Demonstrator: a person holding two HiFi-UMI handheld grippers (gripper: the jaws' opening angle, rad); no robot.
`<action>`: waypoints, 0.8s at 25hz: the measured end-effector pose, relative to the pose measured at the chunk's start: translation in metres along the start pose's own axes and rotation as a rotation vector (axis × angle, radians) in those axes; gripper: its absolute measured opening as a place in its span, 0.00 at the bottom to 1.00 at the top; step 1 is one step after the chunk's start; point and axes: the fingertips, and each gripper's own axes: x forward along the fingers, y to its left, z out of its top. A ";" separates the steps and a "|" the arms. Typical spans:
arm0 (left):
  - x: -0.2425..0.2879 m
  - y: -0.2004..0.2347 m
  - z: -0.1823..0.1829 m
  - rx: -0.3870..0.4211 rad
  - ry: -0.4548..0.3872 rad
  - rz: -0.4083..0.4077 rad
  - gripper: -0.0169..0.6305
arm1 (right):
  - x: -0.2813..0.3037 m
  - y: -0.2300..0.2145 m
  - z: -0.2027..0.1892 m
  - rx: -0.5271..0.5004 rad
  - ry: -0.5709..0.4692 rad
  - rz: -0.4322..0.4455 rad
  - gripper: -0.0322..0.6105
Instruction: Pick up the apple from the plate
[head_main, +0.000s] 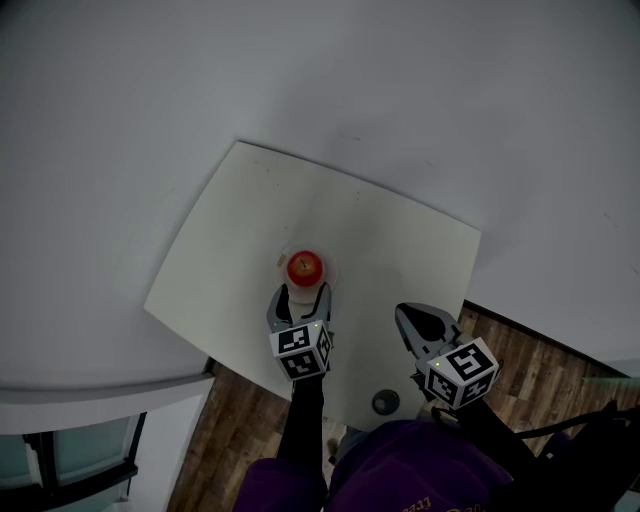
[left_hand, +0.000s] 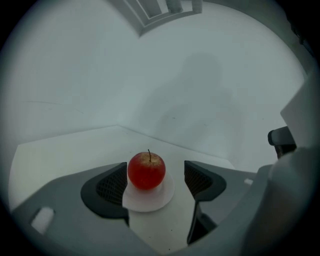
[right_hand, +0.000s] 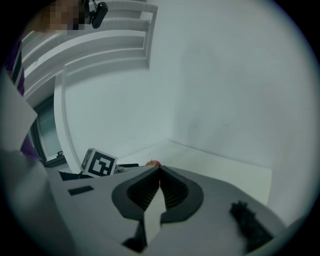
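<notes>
Round red apple (left_hand: 146, 171) sits on the small white round plate (left_hand: 150, 199), on the pale square desk (head_main: 250, 220). Left gripper (head_main: 304, 290): jaws opening, straddling the apple, pads not touching. Right gripper (right_hand: 159, 172): jaws together, empty. Closing and lifting remain.

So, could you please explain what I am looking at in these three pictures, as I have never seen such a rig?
There is no robot: a person holds a two-jaw gripper in each hand. One picture comes from a camera on the person's head, looking down; the other two come from cameras on the grippers, looking along their jaws. On the white table sits a plate with a red apple. The left gripper has the apple between its opening jaws, not yet gripped. The right gripper is shut and empty, off to the side. Nothing is held.
</notes>
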 end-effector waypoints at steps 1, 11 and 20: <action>0.002 0.001 -0.001 -0.004 0.004 0.002 0.57 | 0.001 0.000 0.000 0.000 0.002 0.000 0.07; 0.023 0.012 -0.010 -0.011 0.042 0.023 0.60 | 0.009 -0.006 -0.003 0.006 0.018 -0.003 0.07; 0.038 0.017 -0.016 -0.007 0.067 0.040 0.61 | 0.012 -0.012 -0.008 0.015 0.033 -0.016 0.07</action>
